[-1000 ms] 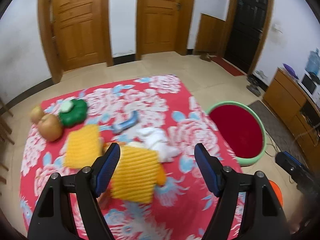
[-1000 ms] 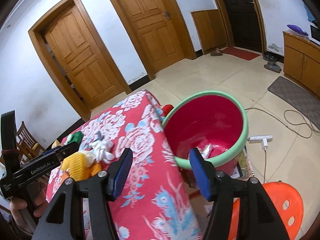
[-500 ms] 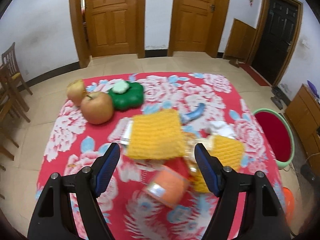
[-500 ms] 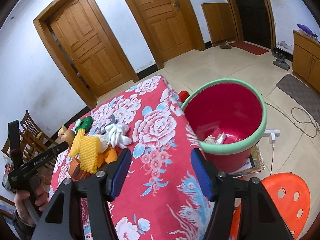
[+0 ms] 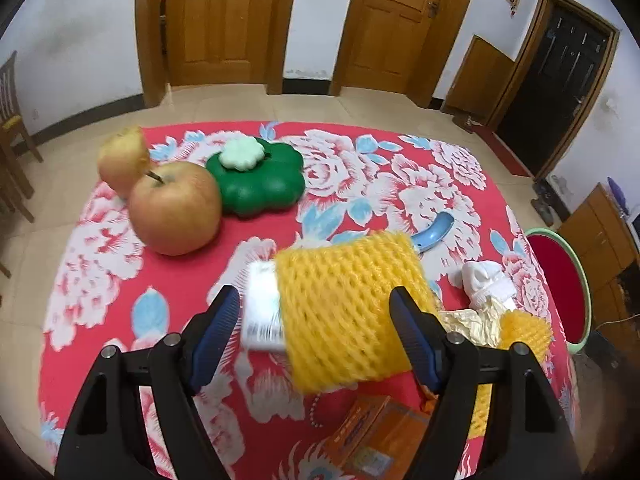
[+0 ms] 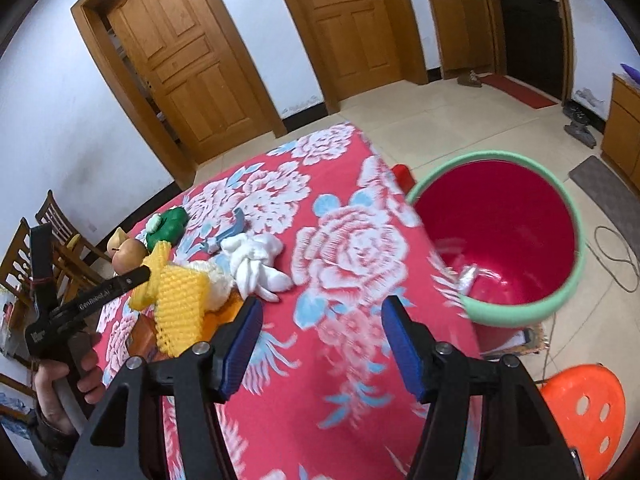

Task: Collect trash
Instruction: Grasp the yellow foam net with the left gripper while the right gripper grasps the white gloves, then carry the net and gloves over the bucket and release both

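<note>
Left gripper (image 5: 316,316): jaws apart, either side of yellow foam net (image 5: 348,312) lying on counter (image 5: 360,168) over white packet (image 5: 262,312). Right gripper (image 6: 322,344): jaws apart, empty, above counter edge. Red bin (image 6: 500,236) beside counter, scraps inside. Nearby: apple (image 5: 174,210), crumpled tissue (image 6: 256,260), orange box (image 5: 376,436).

Home: wooden doors (image 5: 224,20), floral-clothed table (image 5: 360,168), apple (image 5: 176,208).
</note>
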`<state>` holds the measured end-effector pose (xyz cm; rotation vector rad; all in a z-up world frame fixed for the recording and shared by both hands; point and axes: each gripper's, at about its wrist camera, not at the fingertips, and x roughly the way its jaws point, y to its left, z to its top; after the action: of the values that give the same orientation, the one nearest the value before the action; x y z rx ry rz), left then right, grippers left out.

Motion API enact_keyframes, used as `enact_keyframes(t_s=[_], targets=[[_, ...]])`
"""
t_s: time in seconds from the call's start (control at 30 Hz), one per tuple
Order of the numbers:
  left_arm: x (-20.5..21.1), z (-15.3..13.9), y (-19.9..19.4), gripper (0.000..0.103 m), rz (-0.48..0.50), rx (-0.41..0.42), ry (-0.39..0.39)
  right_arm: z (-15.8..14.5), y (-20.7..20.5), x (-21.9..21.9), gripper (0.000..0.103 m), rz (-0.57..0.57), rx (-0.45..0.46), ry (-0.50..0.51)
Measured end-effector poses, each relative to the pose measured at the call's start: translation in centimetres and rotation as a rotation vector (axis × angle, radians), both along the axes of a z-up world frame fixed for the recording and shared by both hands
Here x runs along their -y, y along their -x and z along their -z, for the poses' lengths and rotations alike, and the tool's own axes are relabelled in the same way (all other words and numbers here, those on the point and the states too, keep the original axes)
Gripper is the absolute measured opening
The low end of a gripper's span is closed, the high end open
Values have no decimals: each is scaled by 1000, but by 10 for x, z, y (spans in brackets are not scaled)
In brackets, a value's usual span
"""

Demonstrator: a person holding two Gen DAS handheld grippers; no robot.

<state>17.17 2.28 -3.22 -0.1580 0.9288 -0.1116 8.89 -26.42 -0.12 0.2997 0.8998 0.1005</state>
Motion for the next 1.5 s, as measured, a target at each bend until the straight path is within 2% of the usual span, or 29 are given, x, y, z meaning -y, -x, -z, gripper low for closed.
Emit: enact_keyframes(t_s=[0.27,0.53,0.63,0.77,0.87,0.93,1.07,1.13,1.2,1.33,1.5], targets=[[-3,6,-1,77,35,45,40,25,-48,-24,65,-41,-68,-12],[-6,9,1,76,54,66,80,44,-66,-42,65,-87,-99,-34],[-11,10,1,69,63,69,124,49,-69,-46,65,-94,-110,-31],[-15,9,3,51,69,75,158,54,-73,-49,64,-91,-126,-37],[-17,7,4,29,74,89,177,55,-73,-52,53,-124,-130,-64],[-20,7,4,24,71,91,188,56,-73,-55,40,-138,-127,-63],[-23,6,5,12,67,104,203,55,-71,-63,23,-168,-108,-59],[-24,4,6,12,71,113,221,52,-68,-66,16,-173,-91,-52],[-25,1,8,12,80,133,238,47,-63,-67,14,-168,-63,-37],[-23,-6,13,11,97,172,251,36,-52,-61,14,-137,-13,-53],[-13,-17,20,11,117,204,226,22,-35,-49,14,-82,29,-73]])
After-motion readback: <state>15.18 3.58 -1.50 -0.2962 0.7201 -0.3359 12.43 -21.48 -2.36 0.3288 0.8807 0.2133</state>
